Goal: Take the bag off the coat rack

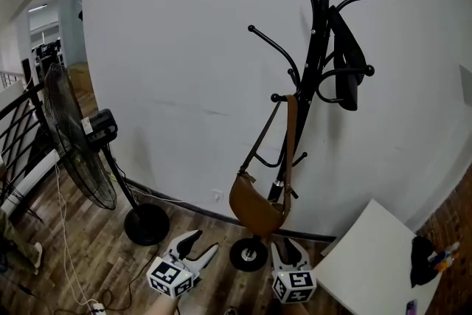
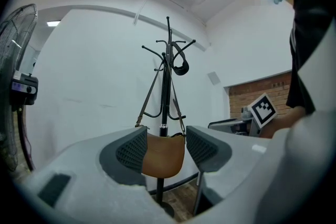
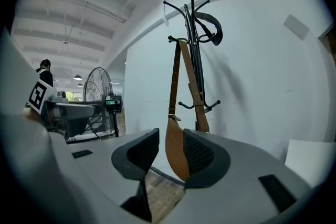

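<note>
A brown leather bag (image 1: 256,209) hangs by its long strap (image 1: 290,136) from a low hook of the black coat rack (image 1: 316,63), against the white wall. My left gripper (image 1: 202,243) and right gripper (image 1: 289,248) are low in the head view, just short of the bag, both open and empty. Along the left gripper (image 2: 165,147), the bag (image 2: 163,155) shows between the jaws, still some way off. Along the right gripper (image 3: 169,152), the bag (image 3: 177,153) hangs edge-on beyond the open jaws, apart from them. A black item (image 1: 346,61) hangs on an upper hook.
A large black standing fan (image 1: 77,140) is to the left of the rack, with cables on the wooden floor (image 1: 74,254). A white table (image 1: 372,258) with small things on it sits at the lower right. The rack's round base (image 1: 248,254) stands between my grippers.
</note>
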Motion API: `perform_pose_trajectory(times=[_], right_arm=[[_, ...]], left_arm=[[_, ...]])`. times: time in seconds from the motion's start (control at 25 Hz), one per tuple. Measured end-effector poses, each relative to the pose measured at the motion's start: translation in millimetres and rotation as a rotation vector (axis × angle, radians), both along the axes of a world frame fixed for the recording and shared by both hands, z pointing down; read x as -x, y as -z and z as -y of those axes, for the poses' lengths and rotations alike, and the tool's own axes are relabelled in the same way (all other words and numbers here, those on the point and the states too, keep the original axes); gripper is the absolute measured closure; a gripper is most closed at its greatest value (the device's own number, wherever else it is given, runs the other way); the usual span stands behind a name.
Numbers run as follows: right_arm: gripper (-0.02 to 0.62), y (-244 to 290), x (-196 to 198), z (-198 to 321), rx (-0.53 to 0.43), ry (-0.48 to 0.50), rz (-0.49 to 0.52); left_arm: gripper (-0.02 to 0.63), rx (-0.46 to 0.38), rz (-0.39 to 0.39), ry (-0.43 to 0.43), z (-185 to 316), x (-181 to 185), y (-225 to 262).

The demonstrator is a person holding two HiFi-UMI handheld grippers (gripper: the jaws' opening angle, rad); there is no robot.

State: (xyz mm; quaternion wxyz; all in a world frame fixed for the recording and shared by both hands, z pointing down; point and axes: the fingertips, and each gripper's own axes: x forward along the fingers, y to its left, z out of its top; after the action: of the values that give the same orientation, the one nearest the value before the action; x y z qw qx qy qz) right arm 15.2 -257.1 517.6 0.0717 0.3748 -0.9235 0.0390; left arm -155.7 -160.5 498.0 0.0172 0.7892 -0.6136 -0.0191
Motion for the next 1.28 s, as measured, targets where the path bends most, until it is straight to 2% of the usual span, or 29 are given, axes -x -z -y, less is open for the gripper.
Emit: perform_pose_trajectory(times=[0.36, 0.52, 0.72, 1.0, 1.28], right_arm=[[0.468, -4, 11, 46, -0.004, 0.052, -0.01], [0.468, -4, 11, 51, -0.023, 0.038, -0.019], [0.465, -4, 11, 60, -0.039, -0.026, -0.028], [0.462, 5, 22, 77, -0.063, -0.149, -0.047], [0.46, 19, 32, 102, -0.108, -0.277, -0.065]], left_arm=[[0.382, 0.021, -0.012, 0.033, 56, 5, -9], [0.382, 0.033, -0.02, 0.015, 70, 2, -10], [0.383, 0.027, -0.021, -0.043, 91, 6, -9], [0.383, 0.007, 0.016, -0.192, 135, 15, 0], [0.383, -0.008, 0.029, -0.3, 177, 33, 12]])
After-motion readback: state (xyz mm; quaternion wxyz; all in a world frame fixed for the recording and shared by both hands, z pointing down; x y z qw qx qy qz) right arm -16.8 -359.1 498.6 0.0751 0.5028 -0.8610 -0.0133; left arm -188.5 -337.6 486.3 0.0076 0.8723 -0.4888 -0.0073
